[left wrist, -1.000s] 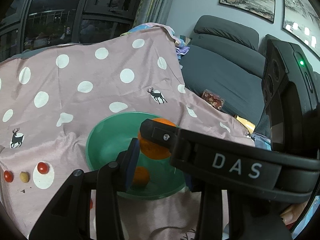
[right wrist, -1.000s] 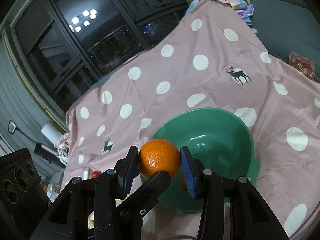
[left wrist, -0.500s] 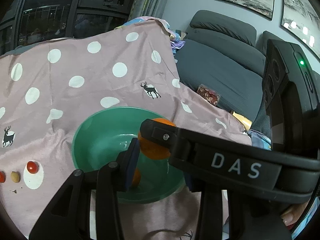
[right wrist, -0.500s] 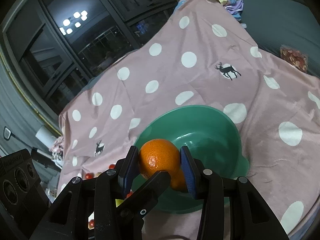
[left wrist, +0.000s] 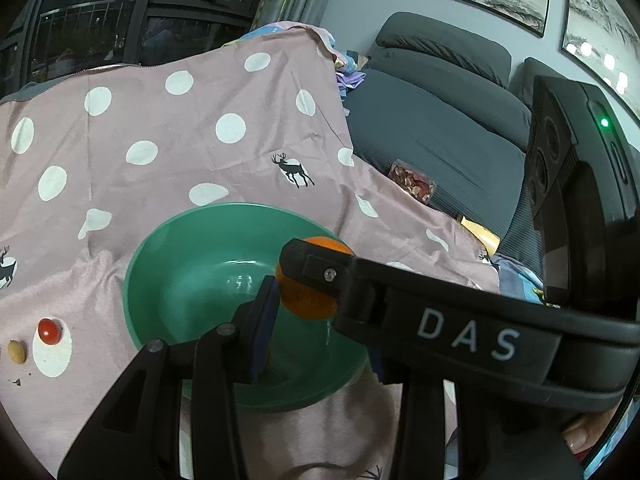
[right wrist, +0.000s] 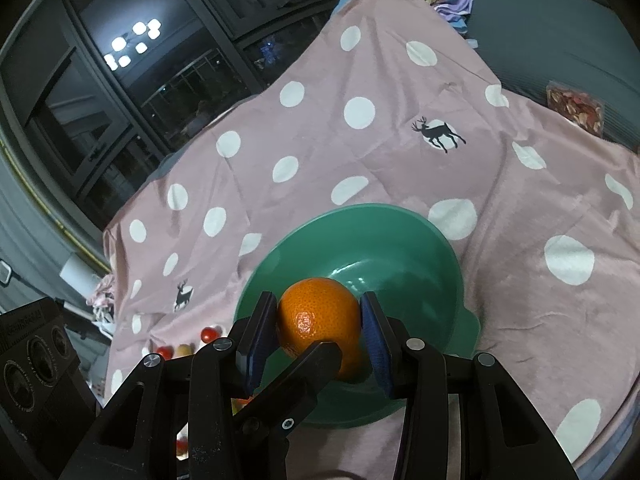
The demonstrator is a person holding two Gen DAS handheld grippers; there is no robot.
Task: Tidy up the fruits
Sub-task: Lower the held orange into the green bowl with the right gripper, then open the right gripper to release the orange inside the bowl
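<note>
A green bowl (left wrist: pixel 192 280) sits on the pink polka-dot cloth and also shows in the right wrist view (right wrist: pixel 400 248). My right gripper (right wrist: pixel 318 330) is shut on an orange (right wrist: pixel 316 316) and holds it over the bowl's near side. In the left wrist view the same orange (left wrist: pixel 308 302) shows above the bowl behind the right gripper's black body. My left gripper (left wrist: pixel 320 328) is open over the bowl, with nothing between its blue pads. A second orange lies in the bowl, mostly hidden.
Small red tomatoes (left wrist: pixel 49 331) and a tan fruit (left wrist: pixel 17 352) lie on the cloth left of the bowl. They also show in the right wrist view (right wrist: pixel 208 334). A grey sofa (left wrist: pixel 440 140) with a snack packet (left wrist: pixel 412 186) stands to the right.
Both grippers have moved closer over the bowl. The orange stays clamped in the right gripper and now hangs lower over the bowl, covering the second orange.
</note>
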